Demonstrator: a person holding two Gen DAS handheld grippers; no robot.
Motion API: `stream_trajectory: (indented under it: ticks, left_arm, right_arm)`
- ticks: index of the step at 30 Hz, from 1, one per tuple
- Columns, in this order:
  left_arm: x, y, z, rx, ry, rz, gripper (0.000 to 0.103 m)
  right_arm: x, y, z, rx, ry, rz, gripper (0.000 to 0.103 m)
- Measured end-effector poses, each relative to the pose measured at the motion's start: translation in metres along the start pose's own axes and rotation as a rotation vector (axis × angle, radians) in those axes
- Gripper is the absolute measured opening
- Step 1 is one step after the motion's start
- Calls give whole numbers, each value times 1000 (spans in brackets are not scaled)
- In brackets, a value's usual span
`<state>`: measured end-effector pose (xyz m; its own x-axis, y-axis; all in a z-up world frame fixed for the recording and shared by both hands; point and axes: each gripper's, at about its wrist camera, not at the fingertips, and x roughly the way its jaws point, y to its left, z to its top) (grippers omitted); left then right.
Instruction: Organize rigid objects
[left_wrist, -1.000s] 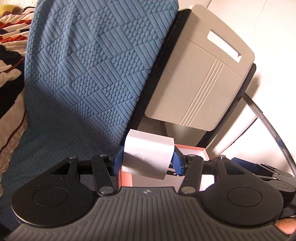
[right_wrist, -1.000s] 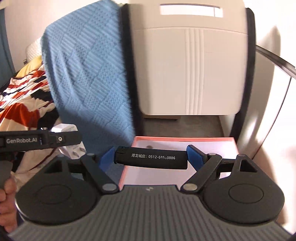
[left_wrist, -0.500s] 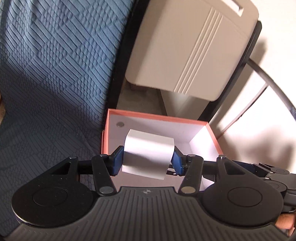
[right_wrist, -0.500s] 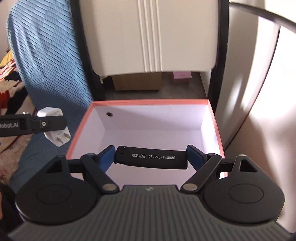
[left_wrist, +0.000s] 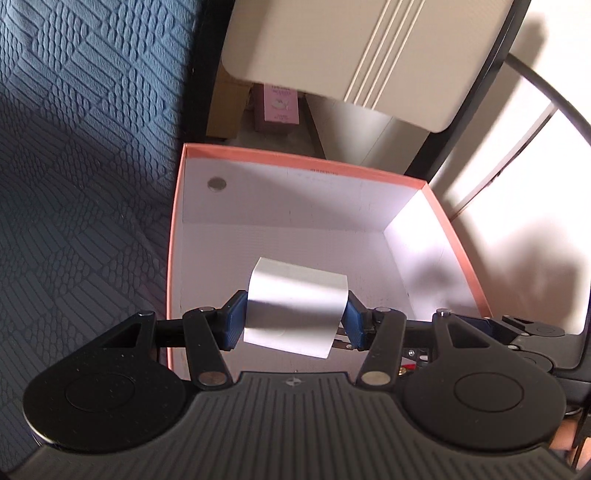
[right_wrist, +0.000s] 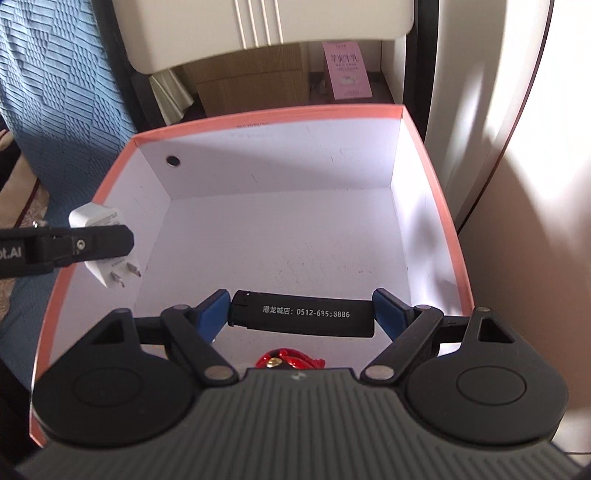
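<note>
The box (right_wrist: 424, 206), pink outside and white inside, sits open directly below and ahead of both my grippers, so it serves as the collection point. Its floor ahead of my fingers is bare; a small red item (right_wrist: 290, 361) lies just under my right gripper. My left gripper (left_wrist: 293, 317) is clamped on the white charger (left_wrist: 295, 308), gripped across its flat sides, with the prongs pointing down over the near left part of the box. My right gripper (right_wrist: 301, 314) is clamped on the black lighter (right_wrist: 301, 314), held endwise between the pads, level above the near edge. I judge both items are positioned for release into the box.
</note>
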<state>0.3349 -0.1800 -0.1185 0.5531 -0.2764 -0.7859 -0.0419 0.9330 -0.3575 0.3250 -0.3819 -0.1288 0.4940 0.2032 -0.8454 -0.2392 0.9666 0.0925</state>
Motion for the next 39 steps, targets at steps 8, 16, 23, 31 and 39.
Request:
stream_trajectory:
  ticks: [8,16,23,31,39]
  left_arm:
    - [12,2,-4,6,32,3,60]
    - [-7,4,-4,6,14,-22,64]
    - [-52,3,3,36,-59,-31,64]
    - [-121,-7,11,61,-165,-58,64]
    - [-186,-17,4,86,-247,-104,64]
  right_arm:
    - [13,-3,-4,20,42,21,86]
    - [3,3,-2,0,40,20,92]
    - [-36,14,5,21,-34,15,92]
    - [-96,33,-5,68,-123,28,92]
    - [-159,51,-15,58,-240,0,92]
